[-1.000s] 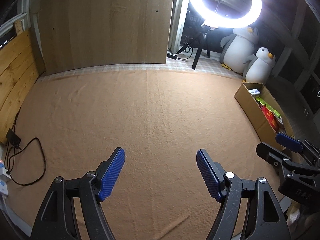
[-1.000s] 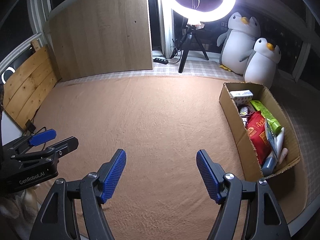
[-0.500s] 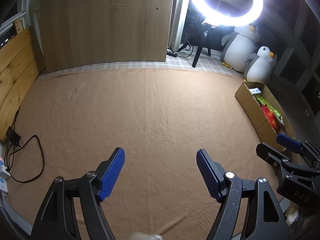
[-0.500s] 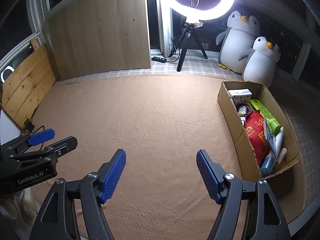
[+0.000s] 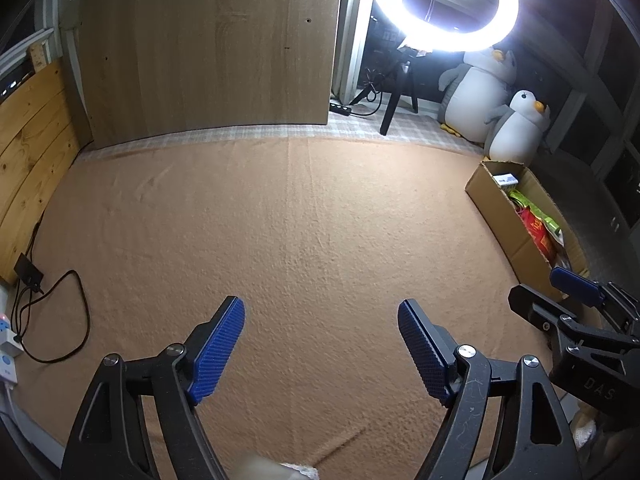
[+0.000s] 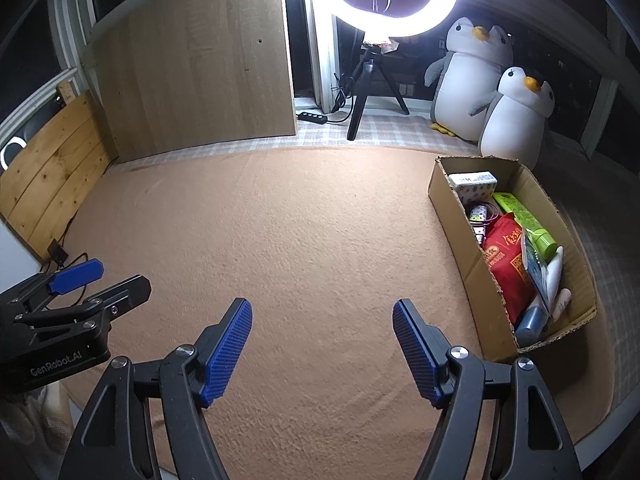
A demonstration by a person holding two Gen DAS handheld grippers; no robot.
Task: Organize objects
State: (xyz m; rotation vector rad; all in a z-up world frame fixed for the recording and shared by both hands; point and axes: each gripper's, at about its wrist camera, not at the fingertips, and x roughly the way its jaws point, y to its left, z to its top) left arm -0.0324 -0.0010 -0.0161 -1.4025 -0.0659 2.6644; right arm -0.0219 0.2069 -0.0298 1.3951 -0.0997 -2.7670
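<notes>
Many things already lie in the long brown cardboard box on your right: a red snack bag, a green packet, a small white carton and some tubes. The box sits on the orange fuzzy blanket, and I see nothing loose on the blanket. So the tidy-up looks nearly done. Your right gripper hangs over the blanket, near the box, with its blue pads spread and nothing between them. Your left gripper has just been opening its jaws, with nothing between them either. Look around slowly for anything left out before you reach. Something pale and blurry shows at the bottom of the left view; I cannot tell what it is.
</notes>
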